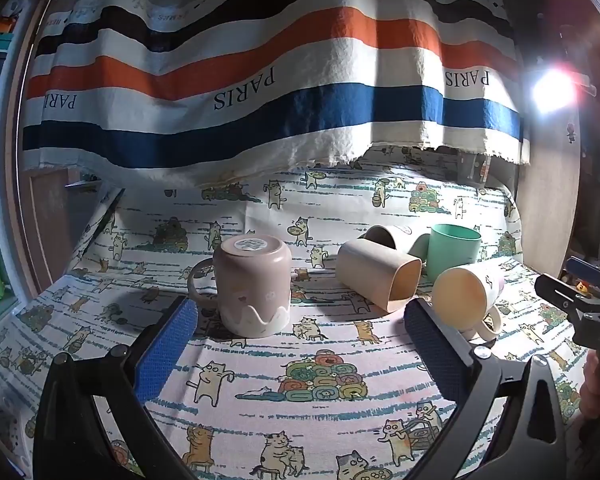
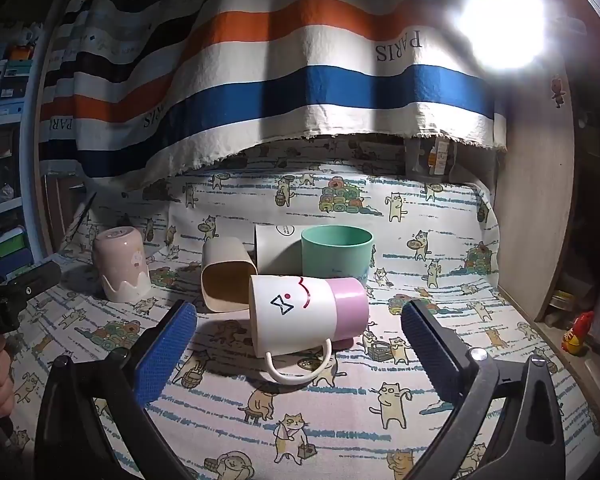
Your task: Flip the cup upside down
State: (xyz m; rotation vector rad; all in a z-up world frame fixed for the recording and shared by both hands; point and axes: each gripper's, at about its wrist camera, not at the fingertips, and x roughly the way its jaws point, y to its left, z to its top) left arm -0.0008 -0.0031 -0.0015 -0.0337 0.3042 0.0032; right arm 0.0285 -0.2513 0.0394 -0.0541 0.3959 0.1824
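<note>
Cup (image 2: 308, 312) with a red smile lies sideways before "PARIS" cloth (image 2: 260, 80); both claws gape empty.

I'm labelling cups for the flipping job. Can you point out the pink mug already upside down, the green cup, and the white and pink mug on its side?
pink mug (image 1: 254, 292), left wrist view, side wall
green cup (image 2: 336, 256), right wrist view, outer wall
white and pink mug (image 2: 300, 312), right wrist view, white side

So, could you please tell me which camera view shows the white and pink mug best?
The right wrist view: the white and pink mug lies on its side between the open right gripper, showing its printed side, pink base and handle. The left wrist view catches only its open mouth at the right, partly behind a finger.
</note>
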